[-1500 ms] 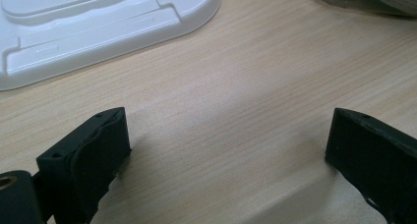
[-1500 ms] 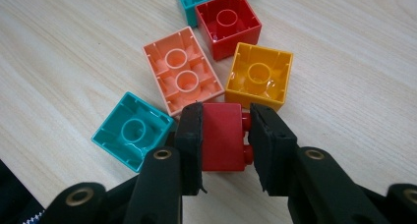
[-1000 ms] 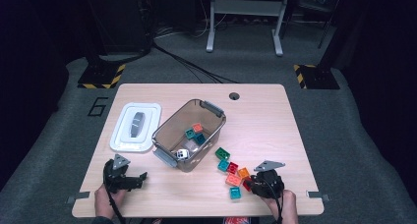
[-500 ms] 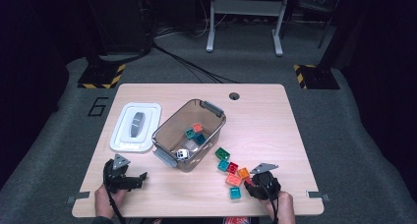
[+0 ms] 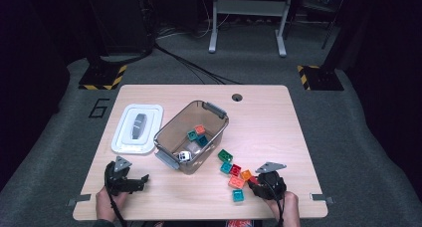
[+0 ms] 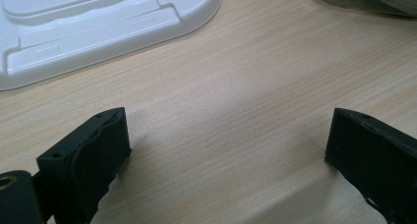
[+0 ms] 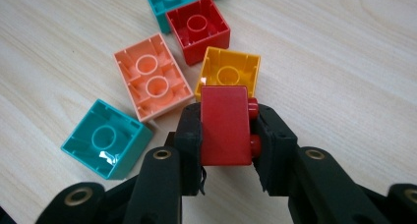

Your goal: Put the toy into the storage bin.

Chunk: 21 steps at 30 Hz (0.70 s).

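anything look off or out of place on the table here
Mostly tidy. The loose blocks lie hollow side up, and the red block sits on its side between the right gripper's jaws. The bin's white lid lies off beside the bin.

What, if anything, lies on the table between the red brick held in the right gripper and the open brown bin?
The red brick sits clamped in the right gripper. Between it and the bin lie loose bricks: a yellow brick, a salmon brick, another red brick and teal ones. Lifted over them, nothing visible blocks it.

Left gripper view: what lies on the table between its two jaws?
Nothing: the left gripper stands open over bare table, with the white lid farther ahead, in the left gripper view.
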Tool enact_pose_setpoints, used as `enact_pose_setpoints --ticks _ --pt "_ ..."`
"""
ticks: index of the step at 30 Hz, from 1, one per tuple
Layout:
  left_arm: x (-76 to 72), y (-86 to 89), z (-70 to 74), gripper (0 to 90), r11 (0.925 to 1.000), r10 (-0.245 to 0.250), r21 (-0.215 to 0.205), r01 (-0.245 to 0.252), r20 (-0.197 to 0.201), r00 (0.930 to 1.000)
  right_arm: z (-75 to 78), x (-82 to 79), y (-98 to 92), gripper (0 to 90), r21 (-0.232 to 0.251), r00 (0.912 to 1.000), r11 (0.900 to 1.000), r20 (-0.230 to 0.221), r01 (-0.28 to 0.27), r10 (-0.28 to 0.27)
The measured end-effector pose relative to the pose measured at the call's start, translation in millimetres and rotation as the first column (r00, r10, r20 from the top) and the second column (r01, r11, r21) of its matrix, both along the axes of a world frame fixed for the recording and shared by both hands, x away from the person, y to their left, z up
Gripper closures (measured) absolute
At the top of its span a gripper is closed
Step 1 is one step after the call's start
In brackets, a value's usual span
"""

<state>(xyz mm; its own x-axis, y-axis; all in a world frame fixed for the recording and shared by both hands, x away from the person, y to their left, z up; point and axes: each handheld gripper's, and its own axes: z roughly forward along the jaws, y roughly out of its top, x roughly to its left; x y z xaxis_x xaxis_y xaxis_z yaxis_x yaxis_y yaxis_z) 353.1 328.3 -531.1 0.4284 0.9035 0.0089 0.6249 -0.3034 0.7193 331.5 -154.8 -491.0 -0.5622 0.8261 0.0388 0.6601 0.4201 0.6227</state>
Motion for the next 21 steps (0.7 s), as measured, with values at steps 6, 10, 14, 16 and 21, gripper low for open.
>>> enact_pose_setpoints --ticks 6,10,14,16,21 --pt "0.0 0.2 0.2 2.9 1.0 -0.001 0.001 0.001 -0.002 1.0 6.0 6.0 0.7 67.3 0.021 0.9998 1.0 0.013 -0.012 0.012" --pt "0.0 0.0 0.0 2.8 1.0 0.001 0.002 -0.001 0.002 1.0 13.9 10.6 0.1 67.3 0.047 0.9997 0.999 0.026 -0.002 0.001" --pt "0.0 0.2 0.2 2.8 1.0 -0.001 0.001 0.001 -0.002 1.0 22.7 16.2 -0.9 67.3 0.063 0.9989 0.998 0.045 -0.014 0.011" --pt "-0.1 0.2 0.2 2.9 1.0 0.0 0.002 0.0 -0.002 1.0 27.0 20.3 -2.1 67.3 0.053 0.9979 0.998 0.062 -0.024 0.02" --pt "0.0 0.0 -0.1 2.9 1.0 0.0 -0.001 0.0 0.002 1.0 35.3 31.0 2.2 67.3 0.066 0.9966 0.997 0.079 -0.027 0.022"
